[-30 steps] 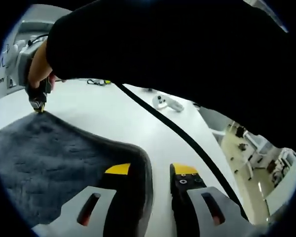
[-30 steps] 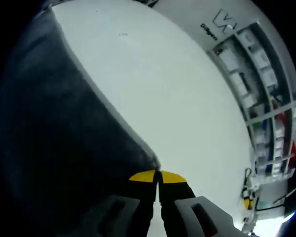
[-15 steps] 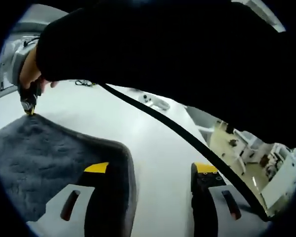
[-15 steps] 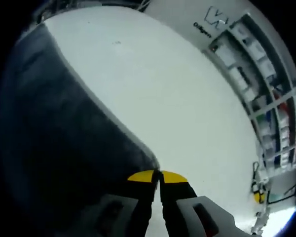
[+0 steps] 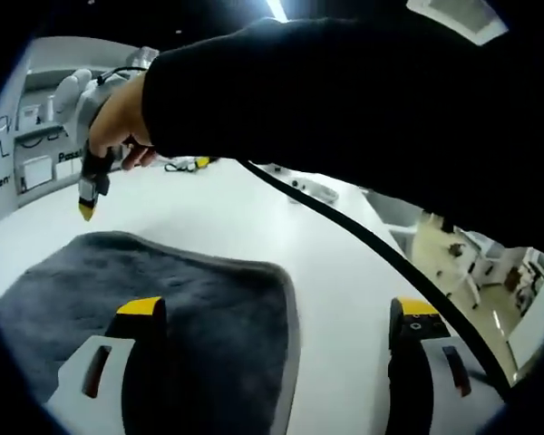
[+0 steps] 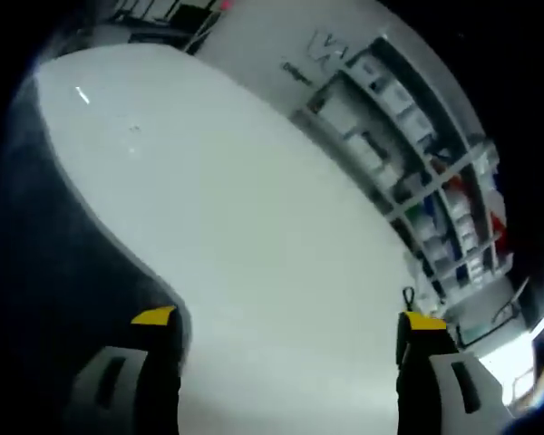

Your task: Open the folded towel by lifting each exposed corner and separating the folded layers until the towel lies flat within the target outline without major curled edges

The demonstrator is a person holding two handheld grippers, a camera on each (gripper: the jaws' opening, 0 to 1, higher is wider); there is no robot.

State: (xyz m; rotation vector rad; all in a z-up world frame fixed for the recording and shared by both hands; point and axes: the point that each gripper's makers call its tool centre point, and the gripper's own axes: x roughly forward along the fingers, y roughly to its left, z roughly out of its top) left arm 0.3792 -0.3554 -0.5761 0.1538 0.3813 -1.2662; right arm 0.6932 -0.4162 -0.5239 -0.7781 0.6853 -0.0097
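Now holding the left gripper (image 5: 277, 313) spread wide with nothing between the jaws, one yellow tip hanging over the towel (image 5: 172, 281) and the other over bare table (image 5: 218, 217). Seeing the dark grey towel lying open and mostly flat in the left gripper view, well in from the table's far edge, with its rounded corner sitting just ahead of the jaws. Carrying the right gripper (image 6: 288, 319) open as well and gripping nothing. Catching it in the left gripper view too, in the hand (image 5: 118, 118), with its tip hovering clear above the towel's far edge and not touching. Watching the towel run down the left side of the right gripper view, its long edge looking fairly straight against the white table.

Judging this as the checking and smoothing stretch, probably late in the task. Not making out any target outline from these angles, so leaving placement unconfirmed.

Doing this step well means:
- scanning each edge for a raised or rolled lip, especially at the corner by the left jaws, where the pale border is showing
- coming down low and pinching only the top layer at a corner
- pulling outward along the table, not upward, to avoid refolding the pile
- keeping the black cable (image 5: 344, 231) off the cloth while reaching across
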